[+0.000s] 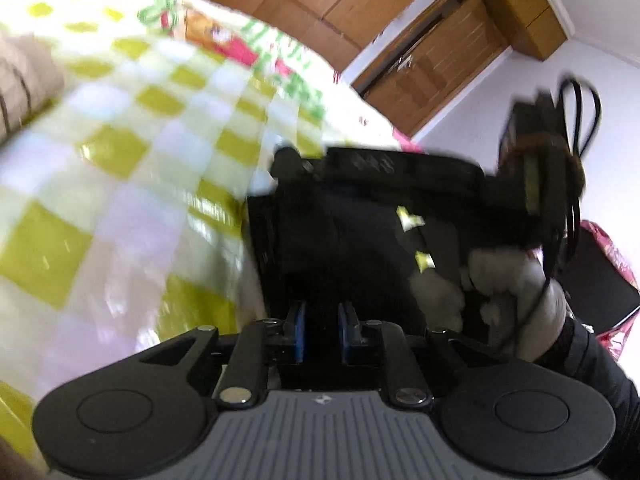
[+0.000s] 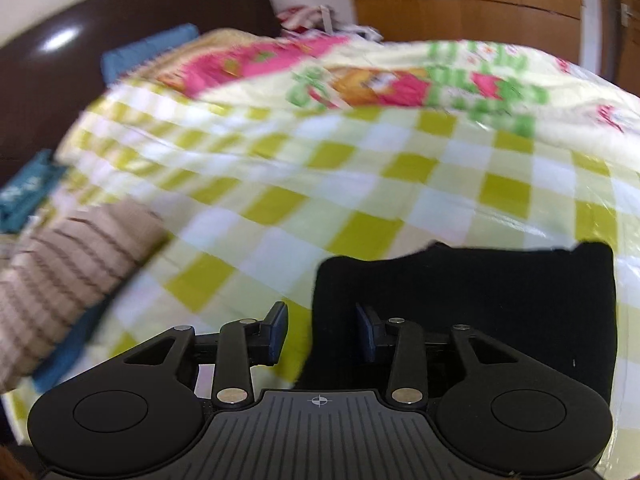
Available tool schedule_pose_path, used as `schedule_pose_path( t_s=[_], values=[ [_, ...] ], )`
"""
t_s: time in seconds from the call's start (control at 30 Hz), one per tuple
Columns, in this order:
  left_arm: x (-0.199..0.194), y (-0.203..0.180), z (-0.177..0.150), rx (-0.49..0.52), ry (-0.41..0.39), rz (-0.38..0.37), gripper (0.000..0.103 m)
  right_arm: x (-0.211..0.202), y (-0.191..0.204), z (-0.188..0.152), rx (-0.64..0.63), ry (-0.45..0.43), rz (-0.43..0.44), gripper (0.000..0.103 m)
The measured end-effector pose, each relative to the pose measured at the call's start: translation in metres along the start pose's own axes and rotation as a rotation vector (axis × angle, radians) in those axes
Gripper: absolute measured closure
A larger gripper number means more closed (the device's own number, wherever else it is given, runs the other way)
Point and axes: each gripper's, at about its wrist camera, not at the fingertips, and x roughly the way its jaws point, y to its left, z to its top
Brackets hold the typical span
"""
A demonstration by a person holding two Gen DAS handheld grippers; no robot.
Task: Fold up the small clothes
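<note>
We see the left gripper (image 1: pixel 322 330) with its blue pads narrowly apart, dark cloth showing in the slot between them, though we cannot tell from the blur whether they pinch it. The black garment (image 1: pixel 340 236) lies straight ahead of those fingertips on the checked bedspread (image 1: pixel 120 140), its long axis running away from the tool toward a thicker band at its far end. Just right of it, a gloved hand (image 1: pixel 516 280) grips the right gripper's body, cables looping above. From the right wrist view, our right gripper (image 2: pixel 322 334) stands about half open, nothing pressed between its pads: the left fingertip (image 2: pixel 278 332) sits over bare bedspread (image 2: pixel 360 184), the right one over the black garment (image 2: pixel 480 304), whose near left edge runs through the gap. Here the garment spreads ahead and to the right of the tool, wider than deep, its ragged far edge roughly square to the fingers. Well off to the left lies a folded beige striped cloth (image 2: pixel 68 272), with blue fabric (image 2: pixel 68 356) just beneath it. Both views are smeared by motion.
</note>
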Motion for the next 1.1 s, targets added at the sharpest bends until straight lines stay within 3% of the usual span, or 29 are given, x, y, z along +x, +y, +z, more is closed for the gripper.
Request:
schedule_pose_path(
  t_s=[0.17,0.27,0.43,0.53,0.57,0.7,0.83,0.97,1.1],
  values=[
    [-0.015,-0.014,0.023,0.067,-0.097,0.025,0.072,-0.044,-0.019,0.005,0.126,-0.103,0.068,0.066],
    [0.002,-0.029,0.038,0.113,-0.117,0.014,0.072,-0.069,-0.036,-0.001,0.19,-0.165,0.096,0.062],
    [0.048,-0.063,0.05,0.215,-0.097,-0.007,0.072,-0.088,-0.066,-0.006,0.301,-0.241,0.041,0.061],
    [0.08,-0.073,0.055,0.288,-0.118,0.073,0.071,-0.098,-0.083,-0.021,0.32,-0.258,-0.057,0.06],
    [0.091,-0.072,0.058,0.302,-0.115,0.097,0.068,-0.1,-0.088,-0.029,0.32,-0.252,-0.101,0.055],
    [0.125,-0.044,0.049,0.265,-0.026,0.267,0.067,-0.098,-0.112,-0.062,0.369,-0.168,-0.169,0.049],
    [0.113,-0.018,0.041,0.162,-0.054,0.266,0.067,-0.083,-0.138,-0.081,0.483,-0.149,-0.095,0.041],
    [0.117,-0.038,0.031,0.31,-0.066,0.341,0.067,-0.058,-0.152,-0.07,0.524,-0.15,0.012,0.038],
    [0.123,-0.034,0.034,0.343,-0.059,0.35,0.067,-0.027,-0.166,-0.068,0.581,-0.088,0.091,0.03]
  ],
)
